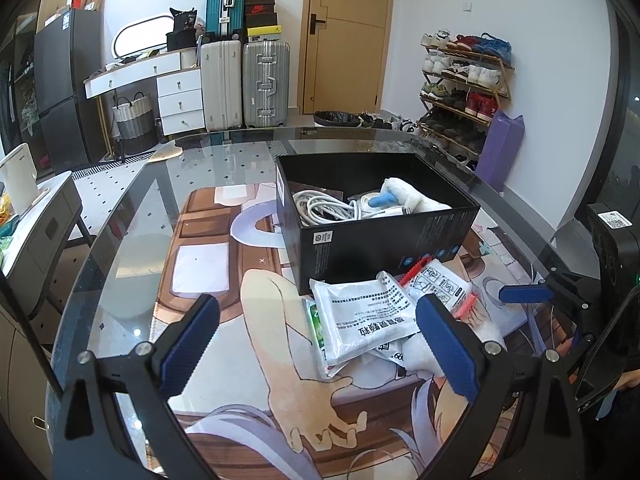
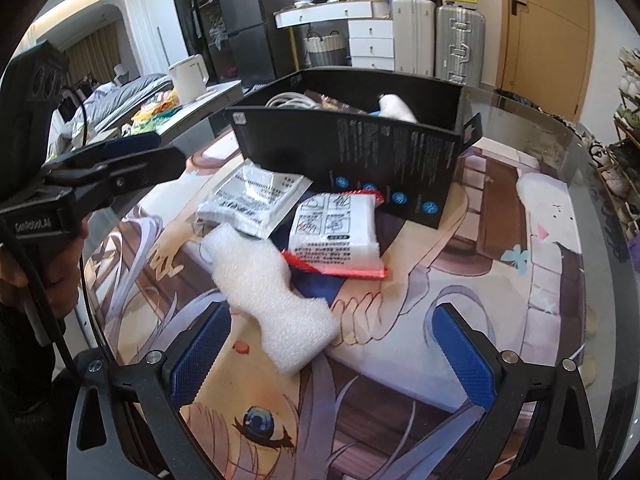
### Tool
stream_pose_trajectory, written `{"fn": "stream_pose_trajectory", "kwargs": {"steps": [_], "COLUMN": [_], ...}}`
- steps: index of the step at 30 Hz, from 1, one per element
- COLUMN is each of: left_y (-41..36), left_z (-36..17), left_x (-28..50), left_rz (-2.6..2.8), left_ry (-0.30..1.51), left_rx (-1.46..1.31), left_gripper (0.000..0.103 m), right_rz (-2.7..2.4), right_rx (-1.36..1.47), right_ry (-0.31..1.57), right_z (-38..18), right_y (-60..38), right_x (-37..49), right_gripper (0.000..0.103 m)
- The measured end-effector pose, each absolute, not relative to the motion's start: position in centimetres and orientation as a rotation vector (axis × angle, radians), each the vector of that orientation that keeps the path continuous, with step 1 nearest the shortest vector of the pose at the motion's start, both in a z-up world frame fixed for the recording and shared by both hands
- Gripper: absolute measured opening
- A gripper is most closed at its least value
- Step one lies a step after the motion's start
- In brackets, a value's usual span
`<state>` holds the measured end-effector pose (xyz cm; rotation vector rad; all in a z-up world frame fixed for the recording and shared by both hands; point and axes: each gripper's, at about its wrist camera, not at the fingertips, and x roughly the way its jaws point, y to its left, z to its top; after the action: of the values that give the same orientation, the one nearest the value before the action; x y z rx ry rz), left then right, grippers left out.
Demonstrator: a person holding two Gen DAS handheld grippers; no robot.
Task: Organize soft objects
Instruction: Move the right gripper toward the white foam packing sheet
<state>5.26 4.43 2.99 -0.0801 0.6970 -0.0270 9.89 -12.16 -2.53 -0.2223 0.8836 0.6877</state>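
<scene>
The right gripper (image 2: 332, 354) is hovering low over the mat (image 2: 500, 248) with its jaws spread wide and nothing between them; the near end of the foam (image 2: 276, 300) is lying just ahead of the gap, off toward the left pad. The left gripper (image 1: 316, 344) is likewise standing wide open and empty, pointing at the packets in front of the box (image 1: 384, 240).

The foam is lying diagonally on the mat, its far end tucked under or against the white packet (image 2: 250, 200); which of the two cannot be told. The red-edged packet (image 2: 336, 232) is resting just beside it, leaning near the box wall. The box is open and is already holding cables (image 1: 324, 208) and a white roll (image 1: 412, 196).

Judgement: the step in hand appears to be taking the foam. To do it well, the right gripper should be centring on the narrow waist of the piece, not the wide end, so the pads are closing across its short width. Foam is compressing readily, so a light squeeze should be enough. Lifting straight up first should be freeing the far end without dragging the white packet. The risk is the packet sliding along with it toward the table (image 2: 580, 152) edge.
</scene>
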Motion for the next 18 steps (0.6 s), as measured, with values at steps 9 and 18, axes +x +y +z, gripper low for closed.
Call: {"fn": "stream_pose_trajectory", "kwargs": {"steps": [9,18], "left_y": [4.4,4.2], "left_z": [2.9,2.7], "left_x": [5.3,5.3], "left_rz": [-0.036,-0.037], "left_ry": [0.704,0.708], "left_rx": [-0.069,-0.064], "left_gripper": [0.099,0.099], "right_rz": [0.673,0.554], "right_rx": [-0.268,-0.284], "right_ry": [0.900,0.913], "right_z": [-2.9,-3.0], "right_y": [-12.3,-14.5], "right_x": [9.8,11.1], "right_gripper": [0.102,0.102]}}
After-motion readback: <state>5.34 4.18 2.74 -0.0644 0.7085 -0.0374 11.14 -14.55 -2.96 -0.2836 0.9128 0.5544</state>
